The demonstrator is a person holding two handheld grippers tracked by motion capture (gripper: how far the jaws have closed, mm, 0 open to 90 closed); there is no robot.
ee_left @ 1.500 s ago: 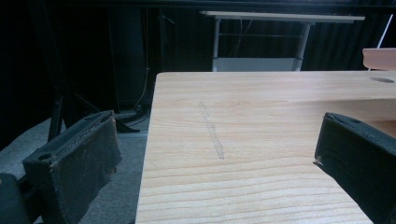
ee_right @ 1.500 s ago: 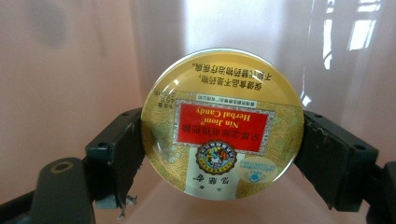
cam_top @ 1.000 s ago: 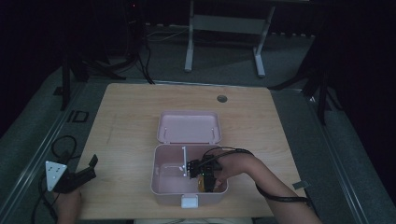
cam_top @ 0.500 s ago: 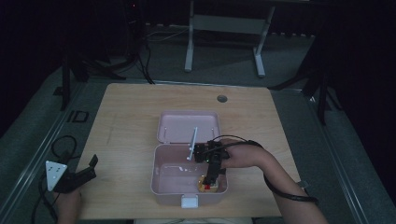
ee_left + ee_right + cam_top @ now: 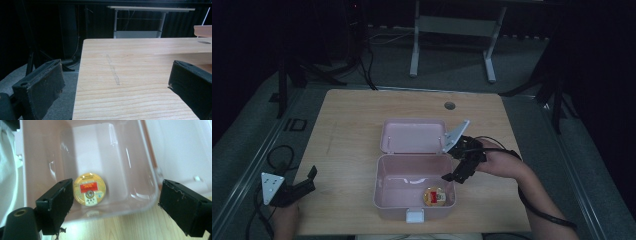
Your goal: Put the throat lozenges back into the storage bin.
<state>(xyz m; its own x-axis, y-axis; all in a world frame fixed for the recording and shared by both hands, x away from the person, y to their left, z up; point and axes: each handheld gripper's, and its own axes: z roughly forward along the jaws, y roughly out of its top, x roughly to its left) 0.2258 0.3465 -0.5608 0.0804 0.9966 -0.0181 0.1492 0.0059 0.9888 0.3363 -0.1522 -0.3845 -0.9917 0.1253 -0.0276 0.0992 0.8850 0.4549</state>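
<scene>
1. Left tool [image 5: 294, 189] sits at the near-left corner of the worktop [image 5: 347, 130], hanging partly off the edge, held by a hand [image 5: 286, 220] coming in from the bottom. Jaws spread wide, nothing between them; in the left gripper view bare wood shows in the gap. Grey three-cornered plate on its outer end.
2. Pink box [image 5: 384, 200] stands near the front edge, centre of the worktop, white latch [image 5: 415, 215] on its near wall.
3. Round yellow disc with a red label [image 5: 435, 196] lies flat on the box floor, near-right corner, close to the walls there. In the right gripper view it [image 5: 89, 189] shows just beside the left jaw, clear of both jaws.
4. A pale curved mark or piece shows on the box floor mid-way; can't tell what it is.
5. Right tool [image 5: 460, 167] hovers over the right rim of the box, pointed down and in. Jaws spread, holding nothing; one jaw inside the box line, the other outside over the wood.
6. Right forearm [image 5: 532, 195] runs in from bottom right, cable looped along it.
7. Lid [image 5: 412, 135] is hinged open, lying back flat behind the box.
8. Round grommet hole [image 5: 450, 105] near the far edge.
9. Beyond: dark floor, cables, white-framed desk legs [image 5: 452, 45].
</scene>
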